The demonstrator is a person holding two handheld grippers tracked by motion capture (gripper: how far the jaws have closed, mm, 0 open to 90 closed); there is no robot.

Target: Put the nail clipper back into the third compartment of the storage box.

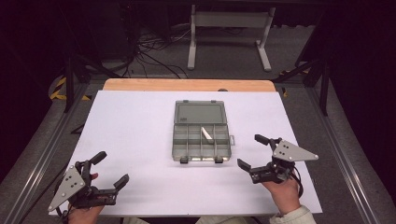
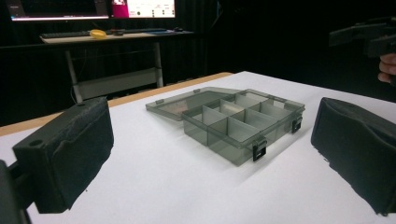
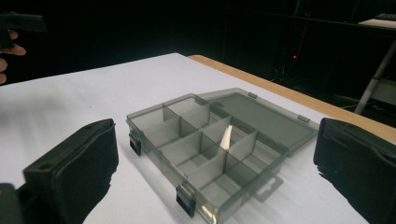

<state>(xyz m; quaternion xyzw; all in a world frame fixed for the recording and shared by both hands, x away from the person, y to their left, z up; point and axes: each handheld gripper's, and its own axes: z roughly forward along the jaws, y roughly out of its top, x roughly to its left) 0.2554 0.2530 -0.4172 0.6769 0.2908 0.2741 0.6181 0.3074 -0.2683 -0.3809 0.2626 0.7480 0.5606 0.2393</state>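
- A grey compartment box (image 1: 201, 138) sat open near the middle of the white table (image 1: 135, 130), its lid laid flat on the far side.
- A small white piece (image 1: 207, 134) lay in one compartment.
- The left gripper (image 1: 109, 169) hovered near-left, jaws spread and empty.
- The right gripper (image 1: 250, 151) hovered near-right, jaws likewise spread.

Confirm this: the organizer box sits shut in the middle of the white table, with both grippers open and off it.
Not shut. The high view shows the box with its lid laid back flat and the compartments exposed. The rest stands: it sits mid-table, and the left gripper and right gripper are open, clear of it.
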